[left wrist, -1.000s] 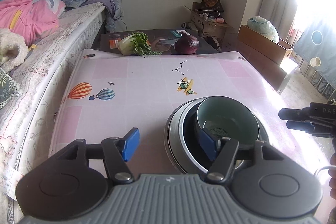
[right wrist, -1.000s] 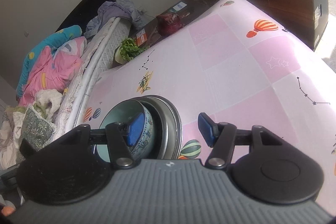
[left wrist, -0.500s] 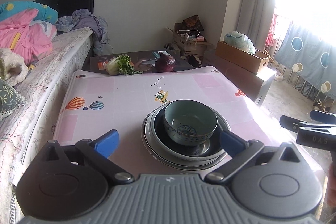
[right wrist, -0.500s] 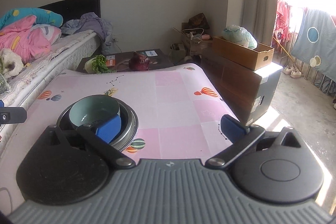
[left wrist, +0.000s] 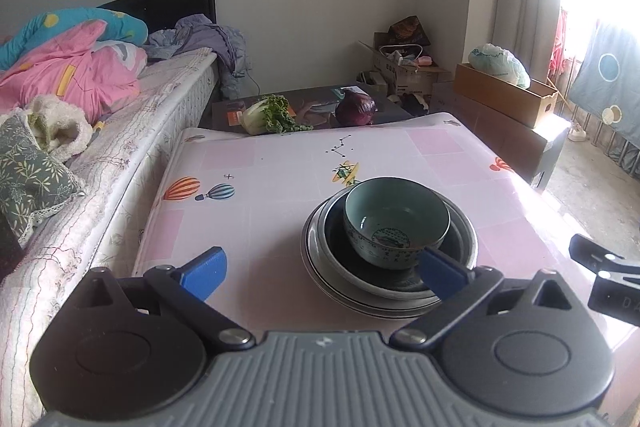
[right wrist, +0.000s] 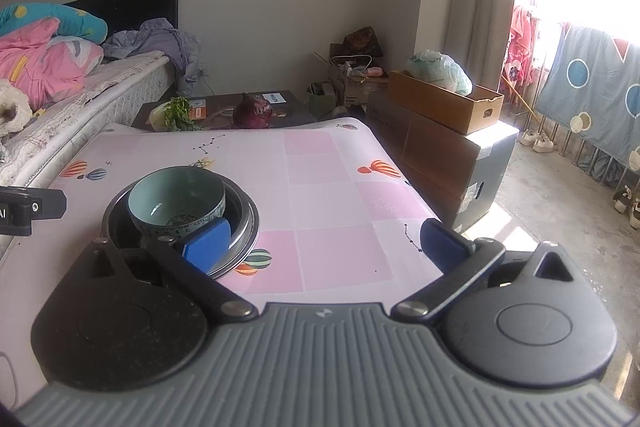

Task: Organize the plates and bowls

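A teal bowl (left wrist: 396, 223) sits in a dark dish (left wrist: 352, 267), which rests on a steel plate (left wrist: 310, 247), all stacked on the pink table (left wrist: 280, 187). My left gripper (left wrist: 322, 273) is open and empty, just short of the stack's near edge. In the right wrist view the same bowl (right wrist: 176, 197) and the stack's steel rim (right wrist: 250, 223) lie at the left. My right gripper (right wrist: 326, 245) is open and empty, to the right of the stack. Each gripper's tip shows at the edge of the other's view.
A bed (left wrist: 120, 115) with bedding runs along the table's left side. A low dark table behind holds a cabbage (left wrist: 268, 115) and a red onion (left wrist: 355, 108). Cardboard boxes (right wrist: 444, 103) stand right of the table, with bare floor (right wrist: 560, 195) beyond.
Both grippers have pulled back and up from the bowl stack and opened wider. The right wrist view has levelled out. The stack has not moved.
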`<state>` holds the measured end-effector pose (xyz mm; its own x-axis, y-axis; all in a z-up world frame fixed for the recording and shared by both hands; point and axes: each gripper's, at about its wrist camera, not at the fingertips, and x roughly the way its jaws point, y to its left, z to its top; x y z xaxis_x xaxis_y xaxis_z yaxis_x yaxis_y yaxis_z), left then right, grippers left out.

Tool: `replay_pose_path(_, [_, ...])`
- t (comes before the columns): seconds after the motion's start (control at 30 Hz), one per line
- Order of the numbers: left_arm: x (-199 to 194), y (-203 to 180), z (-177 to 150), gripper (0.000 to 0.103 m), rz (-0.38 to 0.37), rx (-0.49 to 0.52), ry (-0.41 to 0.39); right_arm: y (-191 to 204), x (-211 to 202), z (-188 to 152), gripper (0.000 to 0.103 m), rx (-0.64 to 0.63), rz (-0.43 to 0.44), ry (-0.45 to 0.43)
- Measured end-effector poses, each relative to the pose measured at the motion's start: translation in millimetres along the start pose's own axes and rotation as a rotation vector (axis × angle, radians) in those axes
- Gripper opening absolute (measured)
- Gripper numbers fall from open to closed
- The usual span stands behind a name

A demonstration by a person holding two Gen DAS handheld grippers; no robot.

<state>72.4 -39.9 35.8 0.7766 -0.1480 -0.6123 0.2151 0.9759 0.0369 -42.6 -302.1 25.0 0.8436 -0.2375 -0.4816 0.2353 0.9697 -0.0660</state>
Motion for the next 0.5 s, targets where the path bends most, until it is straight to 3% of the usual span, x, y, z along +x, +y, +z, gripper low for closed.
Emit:
replay_pose_path(0.33, [19,0,0,0.103,0.047,0.044,0.085,11,12,7,0.102,0.022,0.041,0.048])
replay_pose_path(0.5, [26,8,-1,0.103,0.009,-0.011,0.137,22,25,5,0.102,0.041,0.094,0.139])
